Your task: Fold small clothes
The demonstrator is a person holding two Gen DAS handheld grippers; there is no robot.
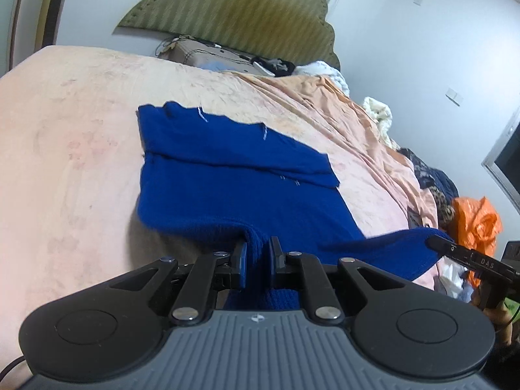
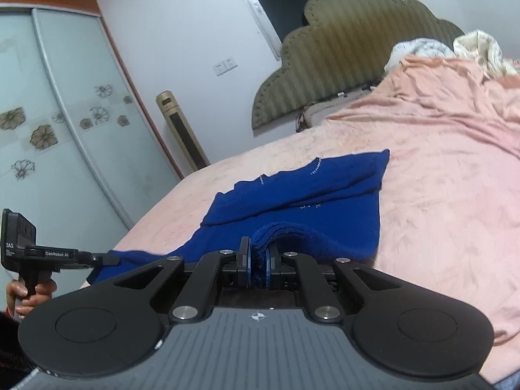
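Blue knit garment [image 1: 227,191] lay on bed [image 1: 65,162], sleeves already folded in. Left gripper [image 1: 258,256] & right gripper [image 2: 258,260] fingers clamped on near hem, lifted; bottom fold left.

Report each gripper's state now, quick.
Left gripper: shut on the blue sweater, near edge.
Right gripper: shut on the same sweater's near edge.

A bed [image 1: 81,123] under a pink sheet [image 1: 325,104] carries a blue garment [image 1: 227,188]; clothes [image 1: 432,182] heaped at three o'clock.
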